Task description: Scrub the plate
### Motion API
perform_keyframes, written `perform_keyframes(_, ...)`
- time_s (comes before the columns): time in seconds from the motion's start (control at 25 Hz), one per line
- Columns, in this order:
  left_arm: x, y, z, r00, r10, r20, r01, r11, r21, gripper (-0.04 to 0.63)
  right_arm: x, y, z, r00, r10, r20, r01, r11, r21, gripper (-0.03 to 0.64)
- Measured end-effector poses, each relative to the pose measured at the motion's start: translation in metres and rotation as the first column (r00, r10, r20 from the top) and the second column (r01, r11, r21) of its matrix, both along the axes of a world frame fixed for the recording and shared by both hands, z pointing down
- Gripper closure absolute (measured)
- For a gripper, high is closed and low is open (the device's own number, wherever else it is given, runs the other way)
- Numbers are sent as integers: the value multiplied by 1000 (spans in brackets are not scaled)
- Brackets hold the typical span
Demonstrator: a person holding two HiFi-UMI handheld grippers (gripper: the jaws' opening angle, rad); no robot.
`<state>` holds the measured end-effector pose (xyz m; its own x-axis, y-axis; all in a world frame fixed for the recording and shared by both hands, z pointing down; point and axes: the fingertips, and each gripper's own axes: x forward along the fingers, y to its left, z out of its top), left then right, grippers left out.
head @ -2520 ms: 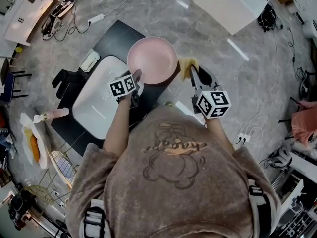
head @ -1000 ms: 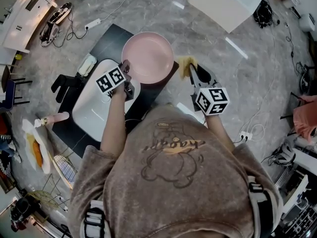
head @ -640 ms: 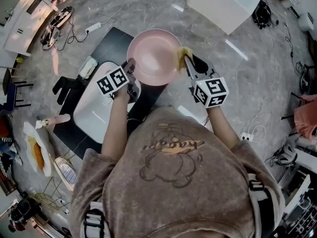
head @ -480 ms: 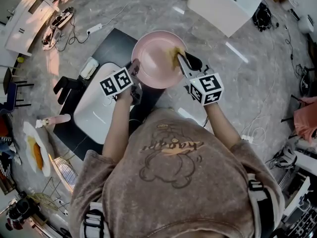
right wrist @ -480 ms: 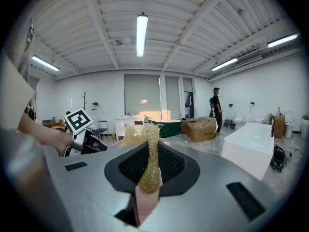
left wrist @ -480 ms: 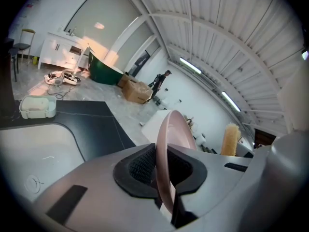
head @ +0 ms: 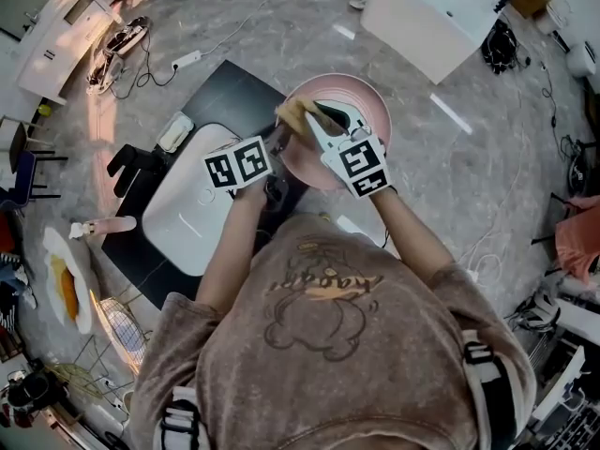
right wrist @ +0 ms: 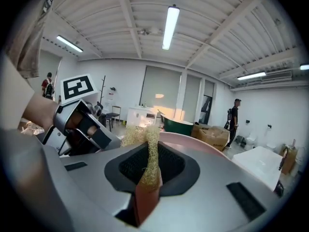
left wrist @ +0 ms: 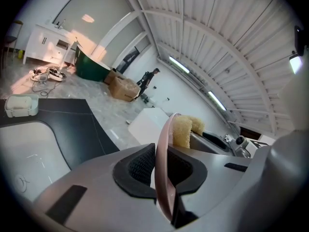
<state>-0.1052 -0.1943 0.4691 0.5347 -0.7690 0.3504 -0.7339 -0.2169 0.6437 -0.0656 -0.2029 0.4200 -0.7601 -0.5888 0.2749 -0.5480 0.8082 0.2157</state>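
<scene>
Working above a black rectangular worktop with a white oval sink basin set into it. Nothing lying in the basin, as far as the head view shows.

Held up in the air over the worktop's right edge, just beside the basin: the round pink plate, face turned up toward the head camera. Not resting on anything.

Clenched onto the plate's near-left rim: the left gripper, dark ribbed pads pressing the thin pink edge from both sides. Reaching across the plate's face from the near right: the right gripper, squeezed tight on a small yellow fibrous scouring sponge.

Sponge lying against the plate near its left rim, close to the left gripper's hold.

Judged as scrubbing properly under way, with plate secured, sponge in hand and contact made. No foam, water or dirt to be made out on the pink surface, so impossible to tell how much of the face counts as clean. Probably left to do: strokes over the remaining face, perhaps the rim under the left pads and the underside, then setting the plate down.
</scene>
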Motion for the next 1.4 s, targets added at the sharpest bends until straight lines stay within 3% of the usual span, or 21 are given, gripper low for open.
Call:
perform_keyframes(0.72,12,8,-14,998,56,-18,-56,998,9,555,-13,-13,-10,982,6,-188,28,984,175,565)
perform_keyframes(1.4,8,8,-23,997,45,-59,-44,999,19,545,49,-69,-16,944,202,-262,-143,963,229,565)
